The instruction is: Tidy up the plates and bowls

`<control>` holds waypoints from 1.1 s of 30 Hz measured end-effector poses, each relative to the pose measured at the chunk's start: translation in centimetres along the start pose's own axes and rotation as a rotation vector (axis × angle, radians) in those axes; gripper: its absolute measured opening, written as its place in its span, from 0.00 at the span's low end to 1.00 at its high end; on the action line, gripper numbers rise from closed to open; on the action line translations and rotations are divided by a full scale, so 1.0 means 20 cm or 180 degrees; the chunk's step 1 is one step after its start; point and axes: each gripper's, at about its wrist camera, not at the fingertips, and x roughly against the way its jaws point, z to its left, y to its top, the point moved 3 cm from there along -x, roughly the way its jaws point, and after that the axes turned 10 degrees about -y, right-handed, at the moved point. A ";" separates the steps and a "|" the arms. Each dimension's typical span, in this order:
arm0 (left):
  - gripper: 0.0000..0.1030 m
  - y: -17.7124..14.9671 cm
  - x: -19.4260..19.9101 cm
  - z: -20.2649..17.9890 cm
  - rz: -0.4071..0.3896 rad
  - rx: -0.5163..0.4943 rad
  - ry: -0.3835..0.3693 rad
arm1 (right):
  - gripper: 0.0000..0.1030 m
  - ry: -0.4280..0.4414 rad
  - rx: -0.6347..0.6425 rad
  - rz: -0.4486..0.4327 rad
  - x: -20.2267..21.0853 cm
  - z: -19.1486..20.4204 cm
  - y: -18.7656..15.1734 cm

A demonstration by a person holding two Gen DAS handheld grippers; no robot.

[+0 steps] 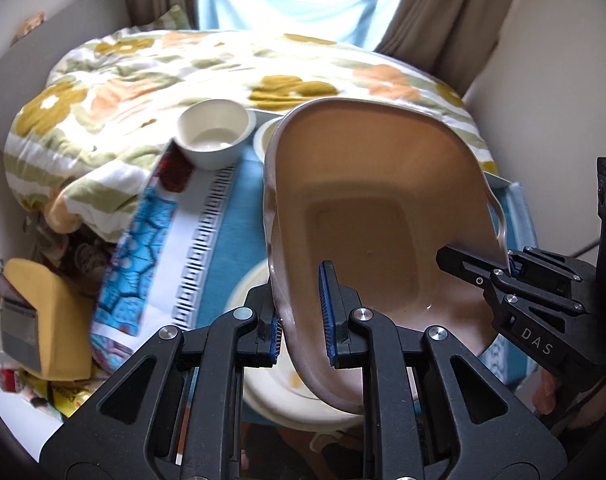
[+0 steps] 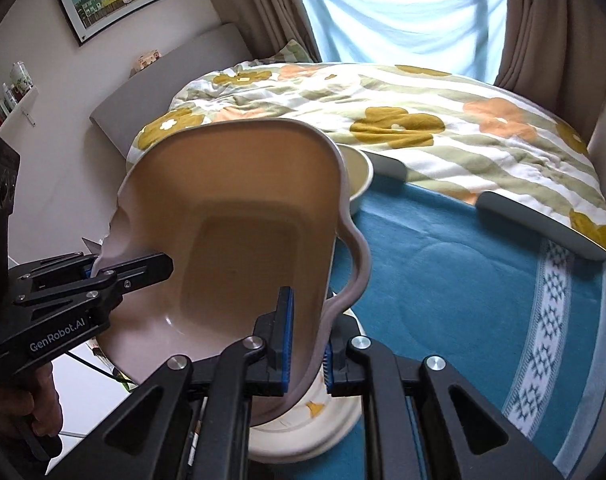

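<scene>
Both tools clamped on one item: left tool pinches the near-left rim of the pink dish, right tool pinches the opposite rim, jaws nearly closed with only the dish wall between the blue pads. Dish: large, rectangular with wavy handles, held tilted in the air, interior empty apart from a wet-looking sheen near the lower end. Beneath it: cream plate on the blue cloth, bearing a small yellow mark; whether that is pattern or residue cannot be told. Beyond: white bowl, upright, pale film or liquid at its bottom; just beside it a second cream bowl, largely hidden behind the dish, contents not visible. Surroundings: floral duvet on the bed behind. Progress, by judgement: early to middle. One dish is in transit, not yet set down; plate and two bowls lie apart, unstacked. Remaining: place the dish, then group bowls with bowls and plates with plates.
</scene>
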 end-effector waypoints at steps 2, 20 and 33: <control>0.14 -0.04 -0.01 -0.15 0.0014 -0.0075 -0.0068 | 0.11 -0.0076 -0.0062 -0.0029 0.08 -0.10 -0.06; 0.14 -0.40 -0.66 -1.03 0.0808 -0.0587 -0.0721 | 0.11 -0.0680 -0.0918 0.0352 0.19 -0.93 -0.65; 0.14 -0.50 -0.90 -1.04 0.0955 -0.0684 -0.0640 | 0.11 -0.0639 -0.1096 0.0413 0.03 -1.04 -0.82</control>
